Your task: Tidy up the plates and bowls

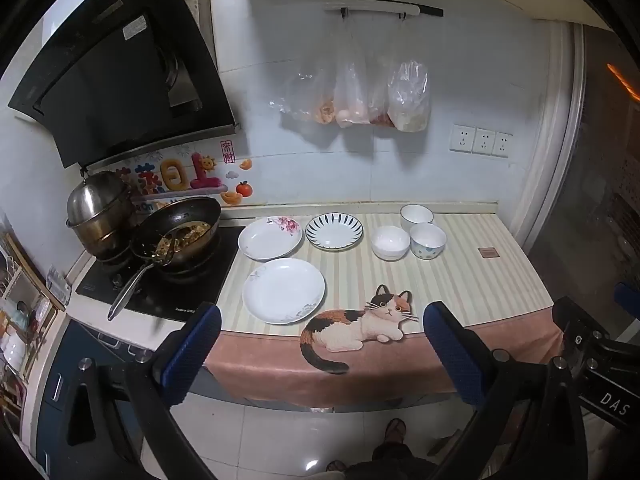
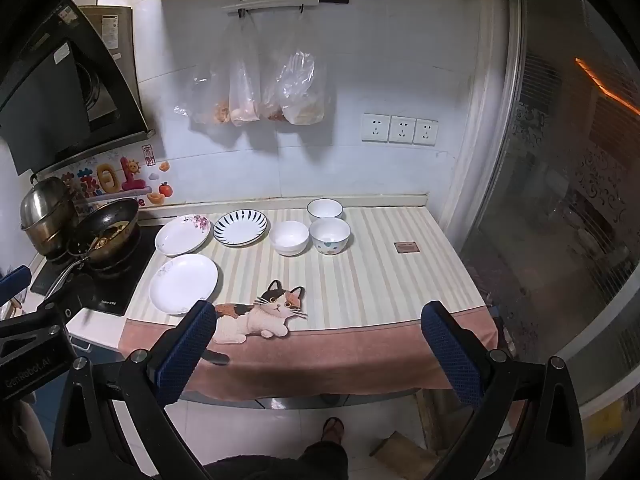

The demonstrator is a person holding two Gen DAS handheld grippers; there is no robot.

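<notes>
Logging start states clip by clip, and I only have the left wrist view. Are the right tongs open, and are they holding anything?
Observer: The right tongs are wide open, with nothing between them.
Reviewer: Is there any marking on the other tool that my view can't show?
Observer: Yes, a CenRobot.AI label on the body of the left tongs, at the right view's left edge.

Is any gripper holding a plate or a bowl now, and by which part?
Nothing is held. The left gripper and the right gripper are both open, short of the counter.
</notes>
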